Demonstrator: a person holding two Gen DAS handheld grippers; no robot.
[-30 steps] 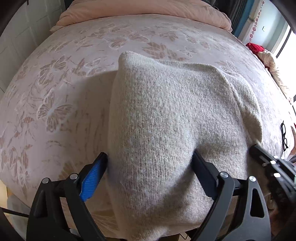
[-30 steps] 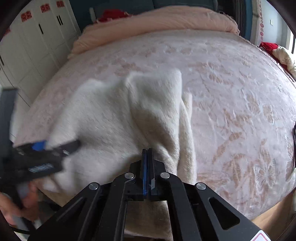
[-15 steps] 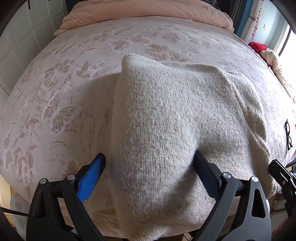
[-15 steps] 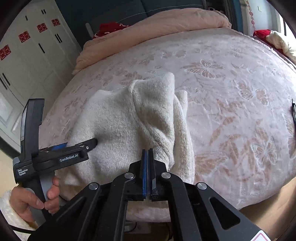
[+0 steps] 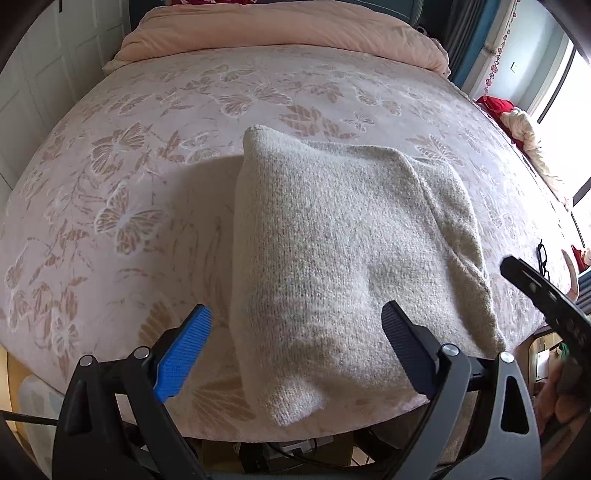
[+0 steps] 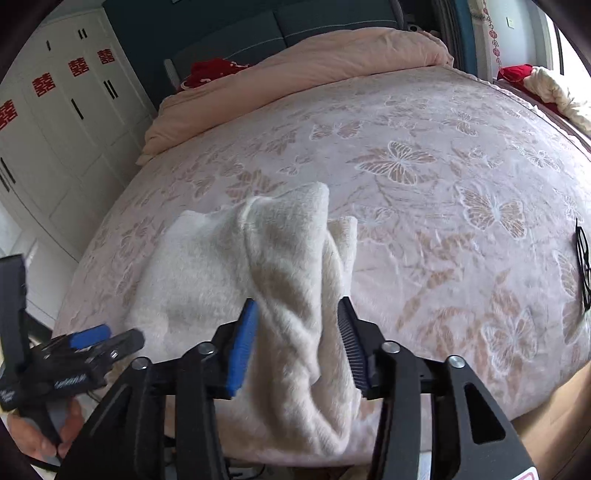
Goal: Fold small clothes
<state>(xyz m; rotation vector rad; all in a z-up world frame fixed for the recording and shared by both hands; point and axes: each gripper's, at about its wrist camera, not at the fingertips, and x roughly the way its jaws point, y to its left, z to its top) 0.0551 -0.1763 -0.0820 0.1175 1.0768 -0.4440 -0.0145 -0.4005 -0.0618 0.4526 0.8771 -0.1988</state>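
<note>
A cream knit sweater lies folded on the pink butterfly bedspread, near the bed's front edge. My left gripper hovers over its near end, open wide, with the knit below the fingers and not pinched. My right gripper is opening its jaws; a rumpled fold of the sweater lies loose between the blue and black pads. In the right wrist view the left gripper shows side-on, held by a hand. The right gripper's finger enters the left wrist view at the right edge.
A pair of black glasses lies on the bed to the right. A peach duvet is bunched at the head. A white wardrobe stands on the left, and red and cream cloths lie by the window.
The right gripper's jaws, shut before, now stand apart around the sweater's fold. Both grippers have lifted and drawn back, so more of the bed shows.
</note>
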